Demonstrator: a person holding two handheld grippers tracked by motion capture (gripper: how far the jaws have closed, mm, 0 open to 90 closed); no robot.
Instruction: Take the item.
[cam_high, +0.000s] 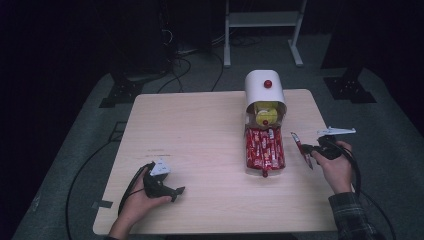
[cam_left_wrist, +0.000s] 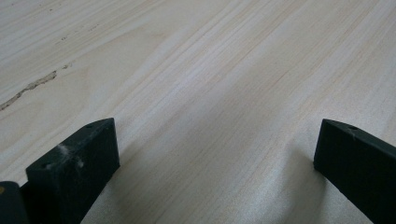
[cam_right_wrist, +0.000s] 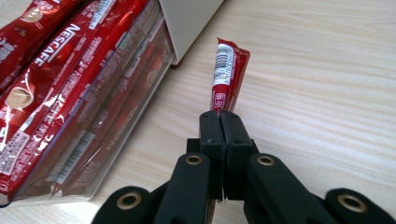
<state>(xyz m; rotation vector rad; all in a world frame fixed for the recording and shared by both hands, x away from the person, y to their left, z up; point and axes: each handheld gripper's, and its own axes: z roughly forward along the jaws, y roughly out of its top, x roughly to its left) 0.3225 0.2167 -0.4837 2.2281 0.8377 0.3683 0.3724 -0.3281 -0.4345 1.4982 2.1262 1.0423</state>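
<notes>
High view | clear tray (cam_high: 248, 169): red sachets (cam_high: 264, 147) | right tongs (cam_high: 303, 148) pinch one sachet (cam_right_wrist: 228, 77) | left tongs (cam_left_wrist: 210, 158) spread

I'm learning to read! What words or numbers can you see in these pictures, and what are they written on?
"NESCAFE": on a red sachet lying in the clear tray with the others.
Barcode and small print on the sachet that the right gripper pinches: too small to read.
Small print and barcodes on the other tray sachets: too blurred to read.
Yellow packets under the white lid: nothing readable.
</notes>
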